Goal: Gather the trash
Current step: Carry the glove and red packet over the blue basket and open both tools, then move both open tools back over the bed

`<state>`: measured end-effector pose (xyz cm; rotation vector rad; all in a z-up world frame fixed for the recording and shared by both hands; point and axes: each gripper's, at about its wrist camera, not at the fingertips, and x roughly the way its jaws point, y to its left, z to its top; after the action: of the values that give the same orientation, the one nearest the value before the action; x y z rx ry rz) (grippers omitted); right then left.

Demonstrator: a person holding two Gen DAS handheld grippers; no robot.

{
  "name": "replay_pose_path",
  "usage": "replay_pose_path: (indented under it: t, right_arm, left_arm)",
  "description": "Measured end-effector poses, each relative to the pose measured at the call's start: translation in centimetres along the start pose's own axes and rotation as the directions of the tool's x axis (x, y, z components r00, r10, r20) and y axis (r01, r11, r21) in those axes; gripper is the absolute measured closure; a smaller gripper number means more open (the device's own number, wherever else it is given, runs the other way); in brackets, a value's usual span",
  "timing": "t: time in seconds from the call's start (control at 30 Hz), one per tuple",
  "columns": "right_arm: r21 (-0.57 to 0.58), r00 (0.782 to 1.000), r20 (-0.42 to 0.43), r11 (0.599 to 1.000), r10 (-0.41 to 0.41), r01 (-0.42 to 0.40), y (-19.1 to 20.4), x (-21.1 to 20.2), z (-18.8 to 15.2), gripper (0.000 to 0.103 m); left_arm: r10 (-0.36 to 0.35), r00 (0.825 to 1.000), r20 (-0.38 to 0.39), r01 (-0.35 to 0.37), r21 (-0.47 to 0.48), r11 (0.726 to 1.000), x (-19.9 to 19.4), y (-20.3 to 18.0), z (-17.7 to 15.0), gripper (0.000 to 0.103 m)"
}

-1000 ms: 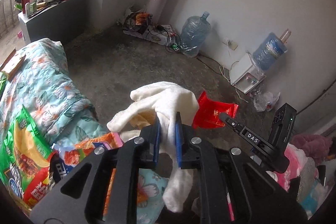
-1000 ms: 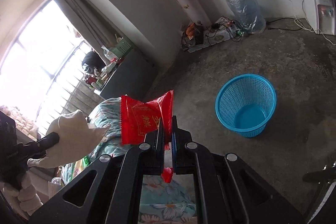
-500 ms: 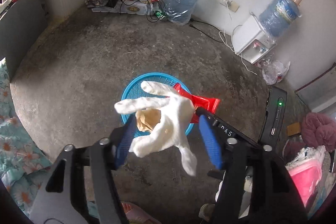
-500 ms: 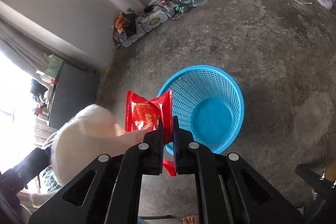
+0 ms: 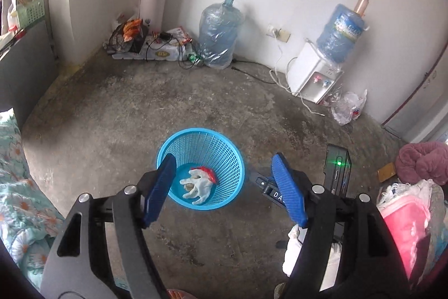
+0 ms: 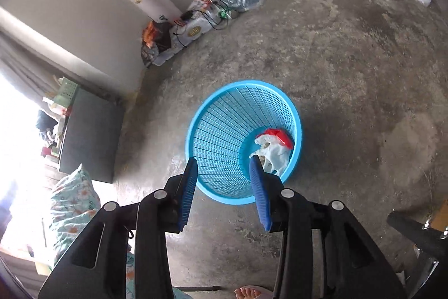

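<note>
A blue mesh basket (image 5: 179, 142) stands on the concrete floor; it also shows in the right wrist view (image 6: 221, 119). Inside it lie a white glove (image 5: 196, 187) and a red snack wrapper (image 5: 207, 173); the right wrist view shows the glove (image 6: 274, 153) and the wrapper (image 6: 280, 136) too. My left gripper (image 5: 224, 161) is open and empty above the basket. My right gripper (image 6: 224, 161) is open and empty over the basket's near rim. Part of the right gripper's body shows in the left wrist view (image 5: 336, 167).
A water jug (image 5: 219, 32), a water dispenser (image 5: 316, 74), cables and clutter (image 5: 151, 44) line the far wall. A plastic bag (image 5: 348, 107) lies by the dispenser. A floral quilt (image 5: 19, 201) is at left, a pile of clothes (image 5: 411, 201) at right. A bare foot (image 6: 249, 293) is below.
Both grippers opened over the basket. The white glove and the red wrapper dropped out of them and now lie in the basket.
</note>
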<state>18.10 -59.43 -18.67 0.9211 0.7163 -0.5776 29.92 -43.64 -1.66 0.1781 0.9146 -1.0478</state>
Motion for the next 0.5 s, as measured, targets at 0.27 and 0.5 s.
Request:
replay_pose_path:
  t: [0.27, 0.5]
  right_arm:
    - [-0.312, 0.949, 0.285, 0.949, 0.131, -0.037, 9.5, -14.0, -3.7, 0.012]
    - [-0.451, 0.909, 0.33, 0.888, 0.257, -0.088, 13.3, -21.1, -7.3, 0.006]
  left_arm:
    - [-0.056, 0.991, 0.122, 0.059, -0.018, 0.998, -14.8, -0.6, -3.7, 0.031]
    - [0.01, 0.963, 0.269, 0.021, -0.113, 0.993, -26.9, 1.7, -10.2, 0.027]
